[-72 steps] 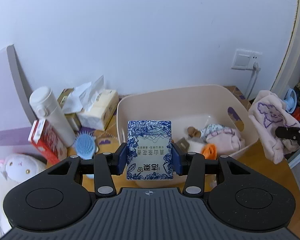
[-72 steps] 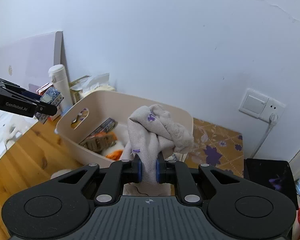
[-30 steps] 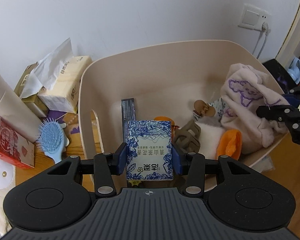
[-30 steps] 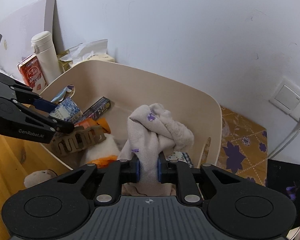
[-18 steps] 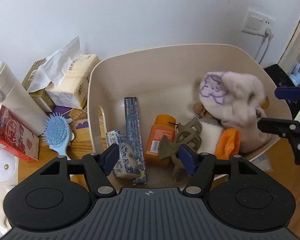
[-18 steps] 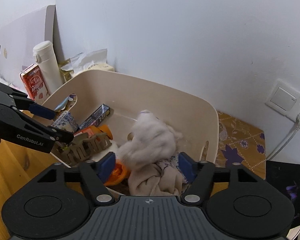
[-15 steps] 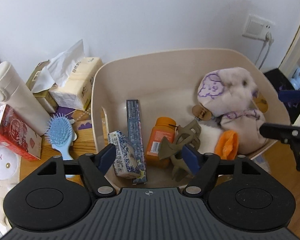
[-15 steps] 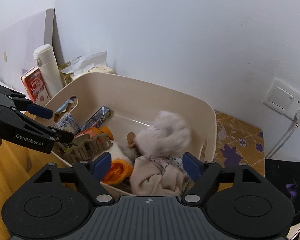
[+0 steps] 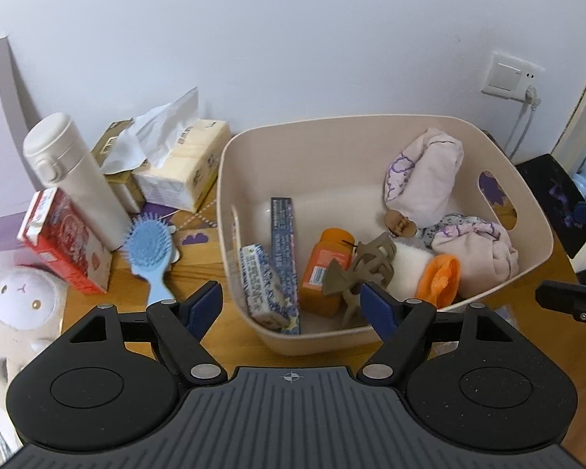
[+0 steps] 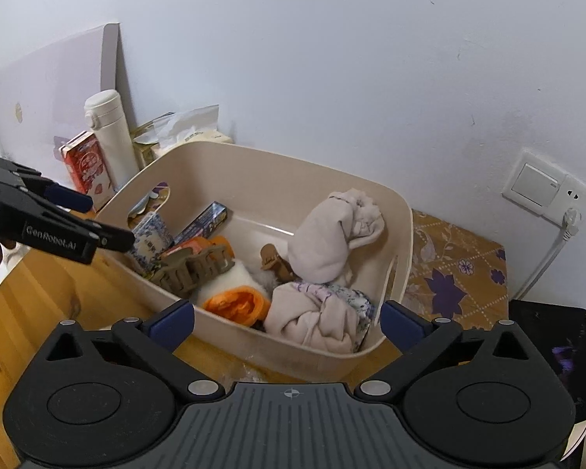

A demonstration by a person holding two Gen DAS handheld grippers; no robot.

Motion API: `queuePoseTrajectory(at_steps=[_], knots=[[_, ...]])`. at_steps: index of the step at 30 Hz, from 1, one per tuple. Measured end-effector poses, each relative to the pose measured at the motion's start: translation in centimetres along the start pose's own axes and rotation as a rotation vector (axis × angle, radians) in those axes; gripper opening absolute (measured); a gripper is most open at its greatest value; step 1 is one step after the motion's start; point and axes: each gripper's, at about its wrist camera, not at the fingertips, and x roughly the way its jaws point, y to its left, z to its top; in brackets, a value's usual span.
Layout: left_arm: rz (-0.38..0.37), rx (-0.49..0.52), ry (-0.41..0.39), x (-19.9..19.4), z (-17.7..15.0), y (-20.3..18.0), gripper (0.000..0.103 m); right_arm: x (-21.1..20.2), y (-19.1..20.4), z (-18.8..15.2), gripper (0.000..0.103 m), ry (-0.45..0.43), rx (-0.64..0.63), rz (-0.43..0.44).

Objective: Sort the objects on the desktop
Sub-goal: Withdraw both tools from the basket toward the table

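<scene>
Counting two hair claws [image 9: 365,269], bin [image 9: 316,342]

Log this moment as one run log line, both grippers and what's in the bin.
left gripper: open, empty | right gripper: opening, empty | blue-and-white packet: in beige bin | pink cloth bundle: in bin | blue hairbrush: outside on table

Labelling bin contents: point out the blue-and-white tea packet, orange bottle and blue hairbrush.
blue-and-white tea packet [image 9: 262,283], left wrist view, middle of its patterned top face.
orange bottle [image 9: 326,269], left wrist view, on its label.
blue hairbrush [image 9: 149,243], left wrist view, centre of the bristle head.
</scene>
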Motion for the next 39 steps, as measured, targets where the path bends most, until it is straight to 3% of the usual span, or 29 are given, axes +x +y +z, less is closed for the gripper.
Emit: queuePoseTrajectory(at_steps=[15,27,39], knots=[[0.037,-0.005,0.047,-1.4,-4.4,1.0,0.079,-1.1,0.4,-3.9,0.103,0.054,0.012,0.012],[0.044,0.023,0.167,0.5,-8.6,1.6,0.079,-0.1,1.4,-7.5,0.103,0.168,-0.018,0.016],[0.028,0.050,0.283,3.8,-11.4,2.3,0.080,3.0,2.1,-10.6,0.103,0.299,-0.015,0.072]])
